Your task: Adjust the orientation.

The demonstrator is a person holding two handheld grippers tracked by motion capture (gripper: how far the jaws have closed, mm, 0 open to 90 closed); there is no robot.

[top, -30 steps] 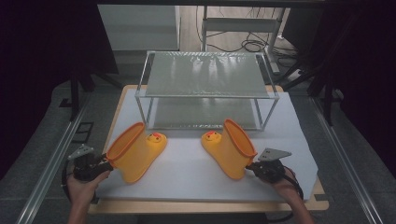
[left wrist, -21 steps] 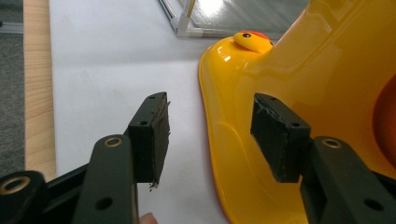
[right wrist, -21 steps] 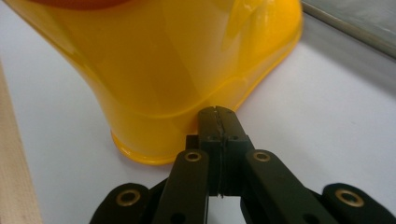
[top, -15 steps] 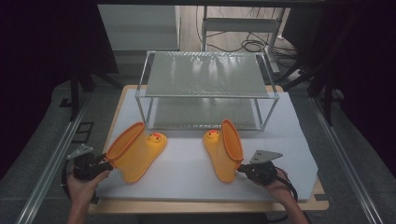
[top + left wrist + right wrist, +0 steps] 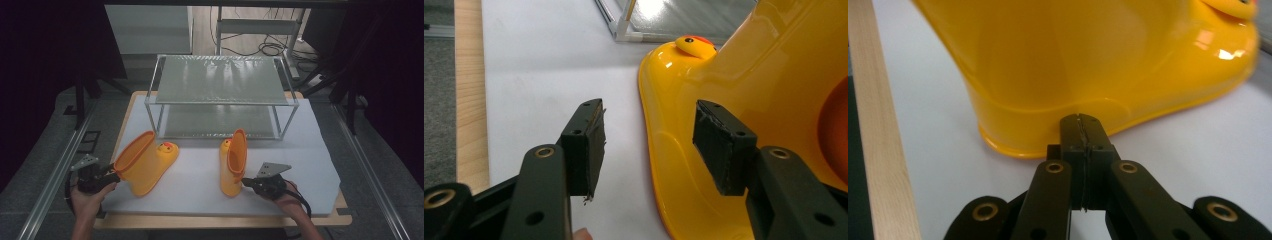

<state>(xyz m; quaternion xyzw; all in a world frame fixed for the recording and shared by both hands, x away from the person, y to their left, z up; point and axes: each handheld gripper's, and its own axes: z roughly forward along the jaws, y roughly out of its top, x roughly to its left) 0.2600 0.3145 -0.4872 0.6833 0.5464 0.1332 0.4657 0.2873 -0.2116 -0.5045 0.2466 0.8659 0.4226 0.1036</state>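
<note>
The right-hand boot (image 5: 233, 162) is now being stood up on its sole, where a second ago it was being left flat on its side with its opening turned toward the right gripper (image 5: 250, 183); half a second ago it was being caught partway through the tilt. It is being seen upright on the white mat (image 5: 200, 185), in front of the wire rack (image 5: 220, 95), its orange-lined opening pointing up and its duck face turned toward the rack. The right gripper's jaws are being pressed fully together, with nothing between them, and their tips are being held against the heel edge of that boot (image 5: 1088, 65) just above the mat; this is being read as a nudge or a steadying touch, not a grasp. The left-hand boot (image 5: 145, 162) is being left where it was, lying on its side near the mat's left edge, duck face toward the rack. The left gripper (image 5: 111, 176) is being held in the same place at that boot's opening, and in the left gripper view its jaws are being kept wide apart, one pad on each side of the boot's yellow wall (image 5: 684, 165), with no contact being shown. The work is therefore being judged as half done: one boot is being stood up, and the other is being lined up for the same righting.
</note>
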